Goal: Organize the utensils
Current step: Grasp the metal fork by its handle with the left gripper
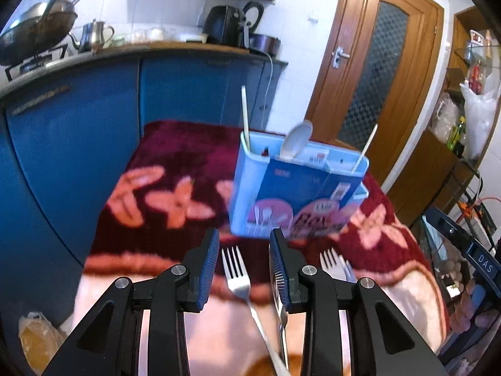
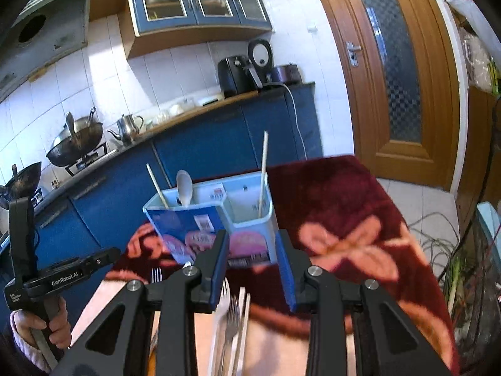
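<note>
A light blue utensil holder (image 1: pixel 294 188) (image 2: pixel 216 219) stands on the flowered red blanket (image 1: pixel 175 169). It holds a white spoon (image 1: pixel 297 139) (image 2: pixel 184 188) and two chopsticks (image 1: pixel 245 116) (image 2: pixel 264 172). My left gripper (image 1: pixel 244 253) is open above a metal fork (image 1: pixel 238 275) that lies between its fingers. A second metal utensil (image 1: pixel 281 322) lies by its right finger, and a white fork (image 1: pixel 333 263) further right. My right gripper (image 2: pixel 253 263) is open above a white fork (image 2: pixel 220 307), a metal fork (image 2: pixel 231 316) and chopsticks (image 2: pixel 244 313).
Blue kitchen cabinets (image 1: pixel 94 119) with a wok (image 1: pixel 34 31), kettle (image 1: pixel 94 36) and air fryer (image 1: pixel 225 25) run behind the table. A wooden door (image 1: pixel 375 72) stands to the right, with cluttered shelves (image 1: pixel 463 119) beside it. The left handheld gripper's body (image 2: pixel 47 275) shows in the right wrist view.
</note>
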Motion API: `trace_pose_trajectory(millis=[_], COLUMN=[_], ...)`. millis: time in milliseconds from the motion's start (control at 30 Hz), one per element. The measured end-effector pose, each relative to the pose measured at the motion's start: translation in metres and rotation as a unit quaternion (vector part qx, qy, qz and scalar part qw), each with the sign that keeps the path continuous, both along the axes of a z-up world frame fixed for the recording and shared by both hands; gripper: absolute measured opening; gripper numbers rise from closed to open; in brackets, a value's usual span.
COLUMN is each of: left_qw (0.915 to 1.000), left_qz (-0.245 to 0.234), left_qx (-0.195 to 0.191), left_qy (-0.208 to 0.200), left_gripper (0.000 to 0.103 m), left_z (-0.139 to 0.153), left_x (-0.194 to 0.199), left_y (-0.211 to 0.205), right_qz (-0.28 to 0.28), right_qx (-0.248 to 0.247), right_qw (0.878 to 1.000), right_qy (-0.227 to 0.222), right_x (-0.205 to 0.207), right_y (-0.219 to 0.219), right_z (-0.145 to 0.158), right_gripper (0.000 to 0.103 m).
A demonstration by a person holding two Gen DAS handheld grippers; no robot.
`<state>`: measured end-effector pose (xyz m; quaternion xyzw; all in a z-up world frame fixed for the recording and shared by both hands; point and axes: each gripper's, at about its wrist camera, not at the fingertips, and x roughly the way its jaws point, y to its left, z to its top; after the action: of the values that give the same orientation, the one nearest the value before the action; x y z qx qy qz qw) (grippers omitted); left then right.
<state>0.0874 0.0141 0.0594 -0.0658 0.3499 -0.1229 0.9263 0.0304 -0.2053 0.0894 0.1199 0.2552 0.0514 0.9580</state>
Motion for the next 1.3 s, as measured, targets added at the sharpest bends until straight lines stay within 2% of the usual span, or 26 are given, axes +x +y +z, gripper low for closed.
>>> trace_pose_trajectory(millis=[400, 867, 1033, 1167, 1200, 1300], left_qw=[0.9971, 0.9881, 0.9844, 0.9803, 0.9798, 0.9777], left_qz=[-0.005, -0.045, -0.049, -0.05, -0.049, -0.043], left_qx=[0.006, 0.006, 0.009, 0.004, 0.004, -0.02], left_qy=[0.076, 0.147, 0.168, 0.191, 0.194, 0.204], left_gripper=[0.034, 0.034, 0.02, 0.016, 0.012, 0.008], left_z=[-0.04, -0.066, -0.072, -0.075, -0.075, -0.077], left_x=[0.002, 0.006, 0.012, 0.02, 0.021, 0.025], left_y=[-0.003, -0.019, -0.023, -0.022, -0.021, -0.014], right_qz=[-0.002, -0.001, 0.0, 0.0, 0.0, 0.003], right_qx=[0.027, 0.041, 0.043, 0.043, 0.043, 0.039], right_qw=[0.998, 0.996, 0.995, 0.994, 0.994, 0.994], right_qy=[0.055, 0.085, 0.092, 0.096, 0.098, 0.102], right_x=[-0.009, -0.013, -0.013, -0.013, -0.013, -0.013], right_y=[-0.007, -0.013, -0.015, -0.017, -0.017, -0.016], right_z=[-0.034, -0.055, -0.06, -0.062, -0.063, -0.064], right_gripper=[0.036, 0.038, 0.039, 0.04, 0.04, 0.04])
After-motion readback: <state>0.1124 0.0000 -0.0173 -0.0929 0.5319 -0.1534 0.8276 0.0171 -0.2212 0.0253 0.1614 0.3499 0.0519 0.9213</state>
